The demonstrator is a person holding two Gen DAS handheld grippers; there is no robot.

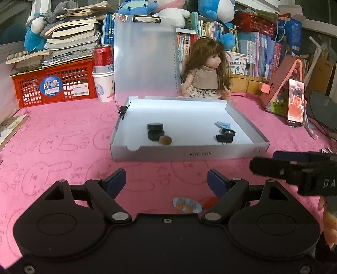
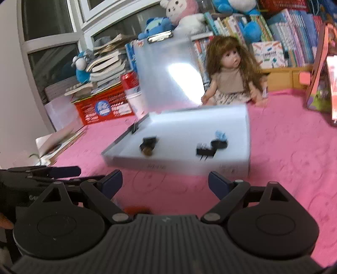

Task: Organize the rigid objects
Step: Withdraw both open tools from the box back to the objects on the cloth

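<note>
Jaws of the left gripper (image 1: 166, 181) and right gripper (image 2: 165, 182) are spread apart, nothing between them. Straight ahead, beyond bare pink cloth (image 1: 63, 147), the open tray (image 1: 189, 152) is placed, long side facing both. Black pucks (image 1: 155, 131) lie nearer the left, black clips (image 1: 225, 136) nearer the right. No obstacle is seen.

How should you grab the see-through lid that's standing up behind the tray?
Probably take the clear lid by one of its bare side edges, near the top, below the metal clip. It stands almost upright behind the open tray, so a thin edge faces each side and open jaws could slide over it. Come from the front, above the tray; the doll crowds its right side.
</note>
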